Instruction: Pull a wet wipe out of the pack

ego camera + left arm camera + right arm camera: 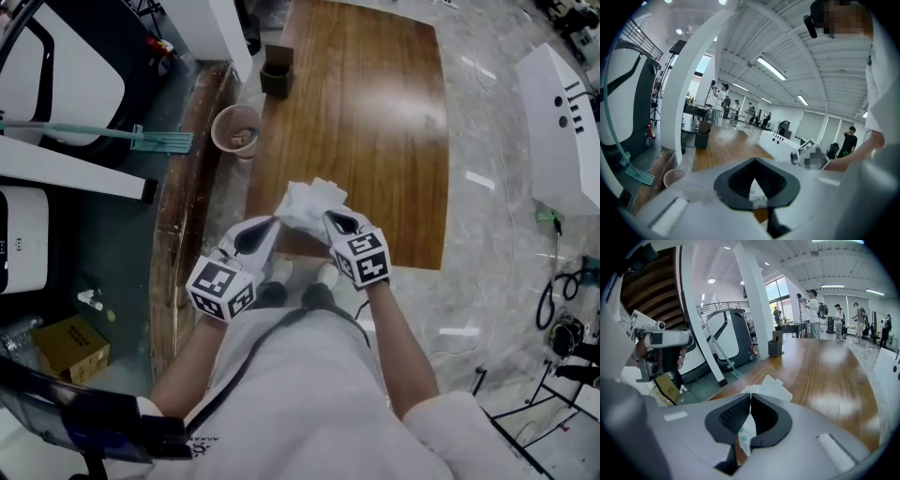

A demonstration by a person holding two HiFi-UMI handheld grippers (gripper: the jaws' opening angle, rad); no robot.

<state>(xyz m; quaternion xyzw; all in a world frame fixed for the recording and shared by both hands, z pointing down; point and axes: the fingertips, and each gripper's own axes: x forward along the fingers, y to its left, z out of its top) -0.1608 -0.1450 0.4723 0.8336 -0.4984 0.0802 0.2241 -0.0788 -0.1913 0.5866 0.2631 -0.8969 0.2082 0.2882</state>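
Wet wipe pack [302, 208]: white, soft, crumpled, green print; held in air, frame centre, over near edge of counter [375, 112]. White wipe [771, 386] protrudes at top.

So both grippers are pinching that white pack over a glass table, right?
Not quite: the table is wood, not glass, as the head view shows. The rest holds: the left gripper and the right gripper both pinch the white pack over its near edge.
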